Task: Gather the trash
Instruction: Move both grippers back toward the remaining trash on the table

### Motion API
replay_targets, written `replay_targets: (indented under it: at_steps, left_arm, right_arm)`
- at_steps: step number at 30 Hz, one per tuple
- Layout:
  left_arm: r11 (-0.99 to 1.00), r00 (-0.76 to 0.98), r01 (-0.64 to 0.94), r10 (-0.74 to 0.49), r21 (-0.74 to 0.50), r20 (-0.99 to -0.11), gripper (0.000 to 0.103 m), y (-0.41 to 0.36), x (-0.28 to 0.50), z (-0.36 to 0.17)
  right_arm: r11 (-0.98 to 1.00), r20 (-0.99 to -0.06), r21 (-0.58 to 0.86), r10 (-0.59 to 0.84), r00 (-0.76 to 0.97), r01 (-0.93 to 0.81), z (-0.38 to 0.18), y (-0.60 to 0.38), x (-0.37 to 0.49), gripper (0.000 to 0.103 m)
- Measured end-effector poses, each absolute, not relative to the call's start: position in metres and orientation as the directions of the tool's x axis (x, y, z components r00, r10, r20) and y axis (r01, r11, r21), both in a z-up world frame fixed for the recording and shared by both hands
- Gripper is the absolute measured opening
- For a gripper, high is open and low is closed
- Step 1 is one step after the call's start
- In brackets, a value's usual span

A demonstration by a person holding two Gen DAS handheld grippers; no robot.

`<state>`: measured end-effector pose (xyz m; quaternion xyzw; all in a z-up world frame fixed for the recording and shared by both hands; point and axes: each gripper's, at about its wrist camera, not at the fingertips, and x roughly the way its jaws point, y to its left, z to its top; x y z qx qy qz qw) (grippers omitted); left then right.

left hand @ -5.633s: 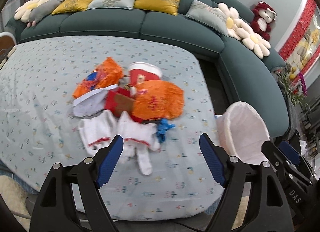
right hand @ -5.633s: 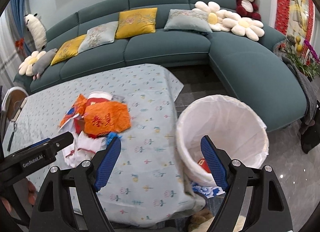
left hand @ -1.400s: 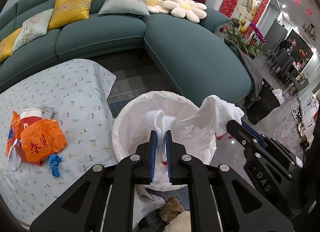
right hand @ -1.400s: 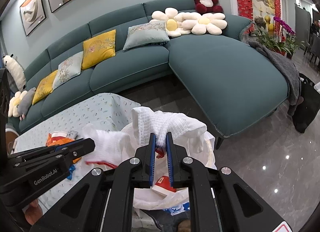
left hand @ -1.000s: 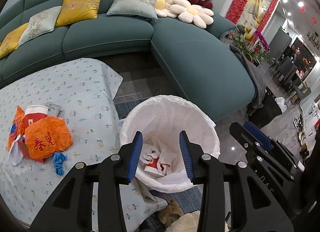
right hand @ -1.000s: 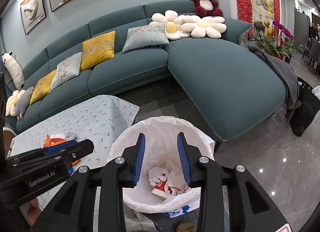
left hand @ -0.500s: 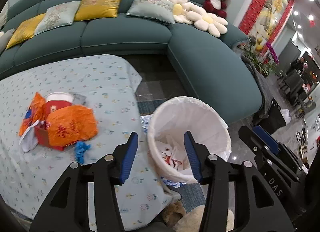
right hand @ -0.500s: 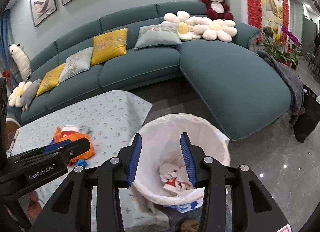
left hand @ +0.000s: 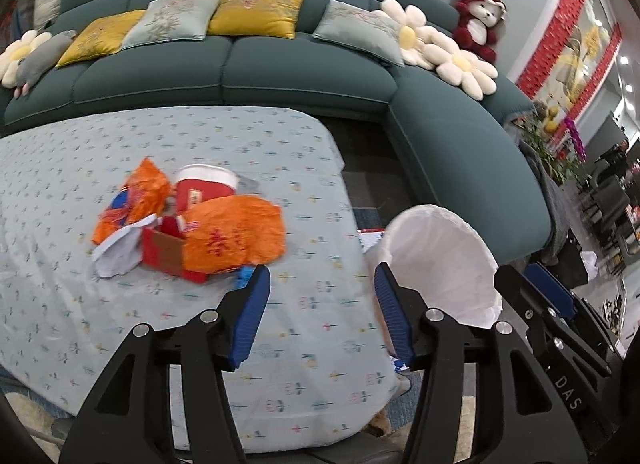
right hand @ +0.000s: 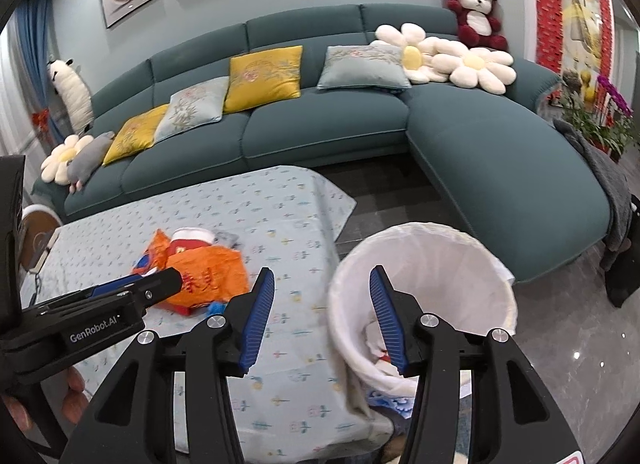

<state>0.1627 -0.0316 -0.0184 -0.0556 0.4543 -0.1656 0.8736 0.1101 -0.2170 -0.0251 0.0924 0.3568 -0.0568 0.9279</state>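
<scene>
A heap of trash lies on the table: an orange bag (left hand: 234, 238) over a red box (left hand: 164, 254), a red paper cup (left hand: 204, 185), an orange wrapper (left hand: 140, 193), white paper (left hand: 116, 254) and a blue scrap (left hand: 244, 276). The heap also shows in the right wrist view (right hand: 208, 274). My left gripper (left hand: 320, 304) is open and empty, above the table's near right part. My right gripper (right hand: 320, 312) is open and empty, between the table and the white-lined bin (right hand: 492, 264). The bin (left hand: 440, 248) stands on the floor right of the table, with trash (right hand: 380, 356) inside.
The table (left hand: 80, 143) has a light patterned cloth. A teal corner sofa (left hand: 304, 75) with cushions, flower pillows and a red plush bear (left hand: 482, 19) runs behind and to the right. Grey tiled floor (right hand: 560, 324) lies right of the bin.
Both grippers let go of white cloth pieces over the bin and opened. Both have since swung left, from above the bin toward the table and the trash heap.
</scene>
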Motion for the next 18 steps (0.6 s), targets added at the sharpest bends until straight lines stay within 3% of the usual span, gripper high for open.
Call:
replay_targets:
  at_steps: [5,18]
  left_arm:
    - [0.948,0.550,0.196,-0.319,-0.251,-0.772,0.059,-0.007,0.162,-0.017]
    - [0.964,0.565,0.082,-0.255,-0.254,-0.784,0.071,0.061,0.164,-0.032]
  right_arm:
    - [0.983,-0.675,0.117,-0.028,0.737,0.144,-0.025,-0.194,0.113,0.056]
    - [0.992,-0.712,0.089,0.004,0.702,0.084,-0.038,-0.143,0.124,0.056]
